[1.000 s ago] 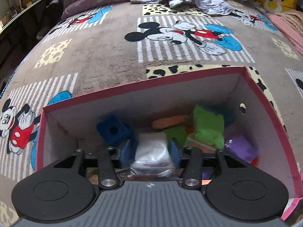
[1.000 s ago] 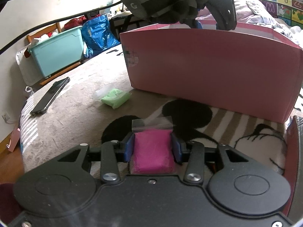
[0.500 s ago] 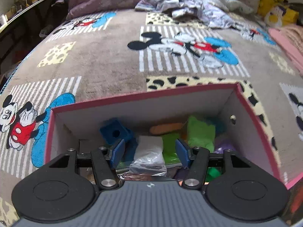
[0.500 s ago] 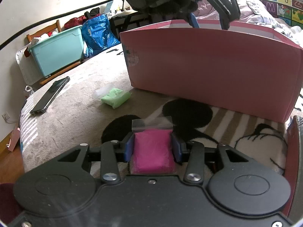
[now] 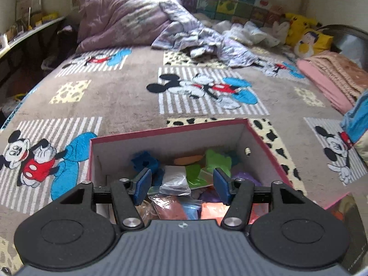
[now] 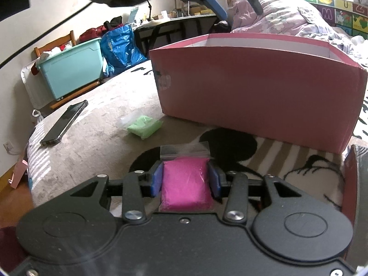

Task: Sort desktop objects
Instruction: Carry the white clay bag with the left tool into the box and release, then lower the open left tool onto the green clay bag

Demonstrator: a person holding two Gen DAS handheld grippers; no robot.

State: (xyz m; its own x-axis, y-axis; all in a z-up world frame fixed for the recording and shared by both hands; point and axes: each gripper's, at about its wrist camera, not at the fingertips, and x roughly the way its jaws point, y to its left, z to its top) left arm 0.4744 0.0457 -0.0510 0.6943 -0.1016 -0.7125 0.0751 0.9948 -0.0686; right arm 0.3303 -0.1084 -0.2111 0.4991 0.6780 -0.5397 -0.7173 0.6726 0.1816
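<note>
A lived-in bedroom in a home, with the work done on top of the bed.

The grey plush cartoon-mouse blanket (image 5: 119, 96) covers a bed; at twelve o'clock in the left wrist view lies a rumpled lilac quilt (image 5: 128, 18), with crumpled pale clothes (image 5: 207, 43) and yellow plush toys (image 5: 306, 34) toward one and two o'clock, before a colourful alphabet foam-mat wall panel (image 5: 220, 2). In the right wrist view, at ten o'clock, stand a teal plastic storage tub (image 6: 71, 69) and a blue woven shopping bag (image 6: 122, 46), with a cluttered dark desk (image 6: 174, 20) at eleven o'clock.
</note>
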